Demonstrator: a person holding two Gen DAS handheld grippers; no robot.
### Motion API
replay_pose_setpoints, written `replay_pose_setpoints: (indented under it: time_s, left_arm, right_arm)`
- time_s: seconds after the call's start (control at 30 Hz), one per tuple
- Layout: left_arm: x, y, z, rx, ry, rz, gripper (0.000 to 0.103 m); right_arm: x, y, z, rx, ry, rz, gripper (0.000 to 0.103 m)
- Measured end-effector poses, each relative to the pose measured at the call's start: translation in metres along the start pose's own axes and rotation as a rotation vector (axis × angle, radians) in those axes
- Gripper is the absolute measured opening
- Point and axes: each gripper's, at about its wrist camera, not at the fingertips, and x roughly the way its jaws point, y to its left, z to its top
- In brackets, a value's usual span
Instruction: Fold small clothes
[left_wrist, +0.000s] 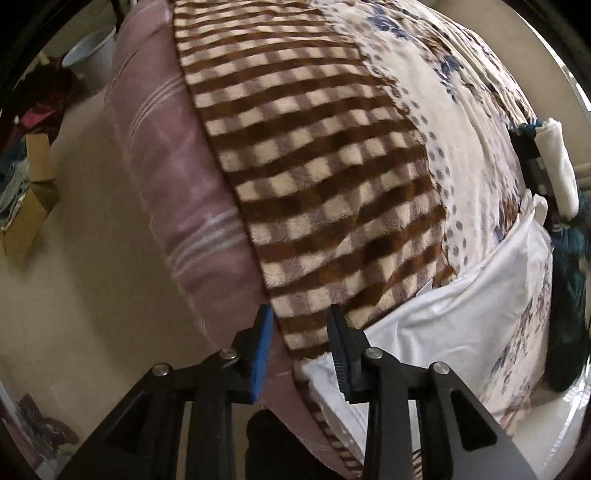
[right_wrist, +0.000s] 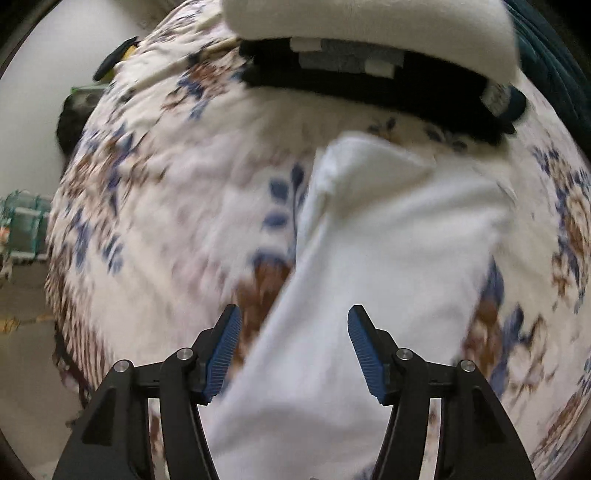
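Note:
A white garment (right_wrist: 388, 240) lies spread on the floral bedcover (right_wrist: 147, 184), one corner folded over at its far end. My right gripper (right_wrist: 293, 314) hovers over the garment's near part, open, and its blue pads touch no cloth. The same garment (left_wrist: 461, 295) shows at the lower right of the left wrist view. My left gripper (left_wrist: 300, 314) is open above the edge of a brown checked blanket (left_wrist: 314, 166), with nothing between its pads. A black gripper body under a white-gloved hand (right_wrist: 369, 22) crosses the top of the right wrist view.
A pink striped quilt (left_wrist: 192, 184) hangs over the bed's left side beside the checked blanket. On the beige floor to the left stand a cardboard box (left_wrist: 33, 192) and a pale bucket (left_wrist: 92, 48). A teal sleeve (left_wrist: 569, 266) is at the right edge.

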Motion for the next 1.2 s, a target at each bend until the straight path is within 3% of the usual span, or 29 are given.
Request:
replay_pose_setpoints:
  time_s: [0.13, 0.4, 0.5, 0.57, 0.7, 0.73, 0.87, 1.0, 1.1, 1.2]
  left_arm:
    - [0.011, -0.015, -0.008, 0.065, 0.051, -0.033, 0.028]
    - [0.032, -0.053, -0.023, 0.144, 0.085, 0.048, 0.028]
    - [0.021, -0.059, -0.03, 0.174, 0.072, 0.054, 0.028]
    - [0.014, -0.065, -0.036, 0.197, 0.056, 0.055, 0.028]
    - [0.001, -0.062, -0.055, 0.232, 0.043, 0.034, 0.029]
    - [-0.006, -0.06, -0.059, 0.231, 0.033, 0.029, 0.029]
    - [-0.029, -0.055, -0.073, 0.241, -0.017, 0.052, 0.029]
    - [-0.04, -0.054, -0.078, 0.276, -0.049, 0.07, 0.032]
    - [-0.029, -0.049, -0.069, 0.293, -0.039, 0.067, 0.034]
    - [-0.011, -0.051, -0.062, 0.317, -0.016, 0.059, 0.034]
  right_arm:
    - [-0.005, -0.022, -0.082, 0.044, 0.072, 0.013, 0.062]
    - [0.041, -0.049, -0.264, 0.196, 0.345, 0.086, 0.062]
    - [0.06, -0.041, -0.312, 0.214, 0.387, 0.119, 0.062]
    - [0.067, -0.036, -0.332, 0.221, 0.384, 0.124, 0.059]
    - [0.078, -0.03, -0.357, 0.226, 0.347, 0.123, 0.037]
    - [0.078, -0.03, -0.36, 0.234, 0.34, 0.124, 0.035]
    - [0.067, -0.036, -0.387, 0.306, 0.276, 0.203, 0.035]
    - [0.064, -0.035, -0.415, 0.335, 0.27, 0.25, 0.035]
    - [0.077, -0.023, -0.432, 0.329, 0.284, 0.263, 0.035]
    - [0.098, -0.012, -0.446, 0.405, 0.298, 0.266, 0.035]
